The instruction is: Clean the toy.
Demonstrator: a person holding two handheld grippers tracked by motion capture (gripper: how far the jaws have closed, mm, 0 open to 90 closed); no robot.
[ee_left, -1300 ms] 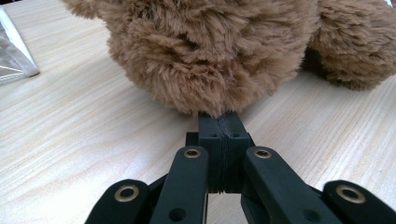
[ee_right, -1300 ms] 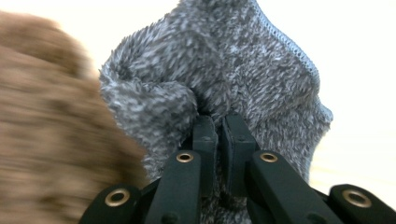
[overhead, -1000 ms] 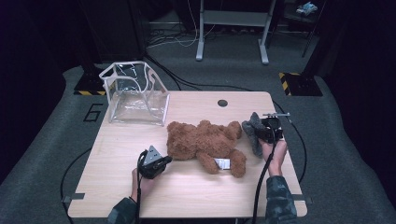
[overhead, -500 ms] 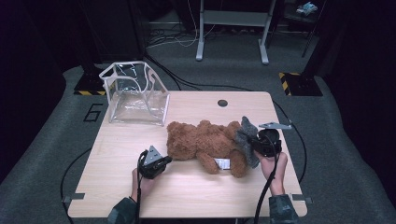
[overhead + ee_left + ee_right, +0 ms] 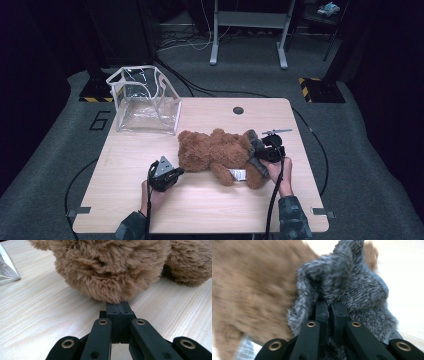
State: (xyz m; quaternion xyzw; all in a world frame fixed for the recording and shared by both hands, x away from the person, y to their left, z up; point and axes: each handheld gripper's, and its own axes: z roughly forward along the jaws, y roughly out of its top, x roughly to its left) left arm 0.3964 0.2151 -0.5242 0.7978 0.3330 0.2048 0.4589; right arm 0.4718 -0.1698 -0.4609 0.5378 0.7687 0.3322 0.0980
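Dark room all around, grey carpet, cables snaking over the floor, and a light wood-grain table (image 5: 200, 210) in the middle of it. From the high view you get the layout: a brown teddy (image 5: 217, 152) lying on its side roughly mid-tabletop, a bit toward the right edge, and a clear plastic bag (image 5: 145, 102) with white trim standing at the far left corner, well apart from the bear. Small dark round hole (image 5: 238, 110) near the far edge too.

Left gripper (image 5: 176, 172) sits just beside the bear's left end, toward the near edge. Right gripper (image 5: 260, 154) is at the bear's right end with a grey fuzzy thing (image 5: 253, 145) bunched at its tip. A white tag (image 5: 239, 174) sticks out of the bear on the near side.

The left gripper view gives what the top camera can't: its jaws are closed flat against each other, nothing visibly between them, tips (image 5: 117, 307) right up against the bear's shaggy, clumpy fur (image 5: 112, 267). Can't tell if they've pinched any fur. You also see a corner of the bag's shiny plastic (image 5: 7, 275).

The right gripper view is blurry on the brown fur side, but the grey fabric (image 5: 352, 287) is clear: short speckled plush, folded into rounded lumps, and the jaws are clamped on it with fabric wrapped over both tips (image 5: 329, 306).
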